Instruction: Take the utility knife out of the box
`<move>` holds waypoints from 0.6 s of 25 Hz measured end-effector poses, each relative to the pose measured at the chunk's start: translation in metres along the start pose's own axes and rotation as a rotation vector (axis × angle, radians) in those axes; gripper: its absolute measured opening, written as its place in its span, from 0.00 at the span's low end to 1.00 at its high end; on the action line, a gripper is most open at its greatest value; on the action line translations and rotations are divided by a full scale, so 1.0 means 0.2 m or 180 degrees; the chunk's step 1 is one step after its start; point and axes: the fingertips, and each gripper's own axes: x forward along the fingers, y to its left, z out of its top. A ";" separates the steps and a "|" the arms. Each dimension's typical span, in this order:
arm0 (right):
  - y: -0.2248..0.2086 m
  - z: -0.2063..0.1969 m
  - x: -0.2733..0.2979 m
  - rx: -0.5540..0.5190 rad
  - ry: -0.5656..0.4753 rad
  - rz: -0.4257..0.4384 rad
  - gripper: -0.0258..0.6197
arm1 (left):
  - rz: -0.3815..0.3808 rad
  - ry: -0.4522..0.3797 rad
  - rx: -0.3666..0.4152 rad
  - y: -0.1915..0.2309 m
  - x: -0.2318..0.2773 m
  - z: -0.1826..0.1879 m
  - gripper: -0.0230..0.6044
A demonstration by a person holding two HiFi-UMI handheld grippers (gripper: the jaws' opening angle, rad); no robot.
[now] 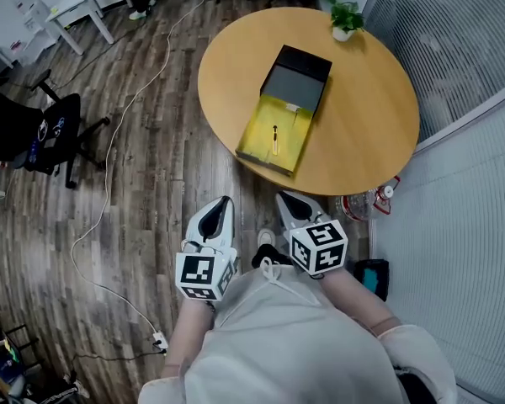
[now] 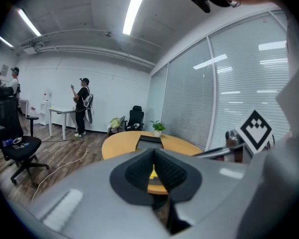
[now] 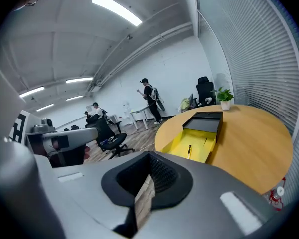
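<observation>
Tongs update: your left tongs [image 1: 226, 200] and right tongs [image 1: 281, 197] are both closed, empty, short of the worktop [image 1: 366, 120]; utility knife [image 1: 275, 138] lies in the open box [image 1: 257, 131].

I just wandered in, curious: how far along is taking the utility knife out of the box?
Done: the box lies open on the table. In hand: nothing; the left hand-held gripper and right hand-held gripper are both shut, empty, short of the table. Still to do: reach in, grip the utility knife in the yellow tray, lift it out.
</observation>
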 end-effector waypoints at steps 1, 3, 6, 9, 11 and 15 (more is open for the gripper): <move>-0.05 0.03 0.05 -0.0008 0.0003 -0.0006 0.04 | -0.0005 0.0004 -0.0003 0.02 0.08 0.02 0.05; -0.15 0.09 0.14 0.0020 0.0019 -0.0017 0.04 | -0.0001 0.0028 0.0009 0.06 0.22 0.04 0.05; -0.27 0.16 0.23 0.0063 0.0035 -0.0060 0.04 | -0.0012 0.0075 0.0053 0.09 0.41 0.08 0.05; -0.38 0.20 0.29 0.0103 0.0057 -0.0129 0.04 | -0.0094 0.0135 0.0070 0.09 0.56 0.09 0.05; -0.45 0.21 0.33 0.0146 0.0090 -0.0189 0.04 | -0.0154 0.0186 0.0078 0.10 0.65 0.09 0.05; -0.57 0.23 0.42 0.0243 0.0153 -0.0313 0.04 | -0.0269 0.0257 0.0066 0.14 0.82 0.09 0.05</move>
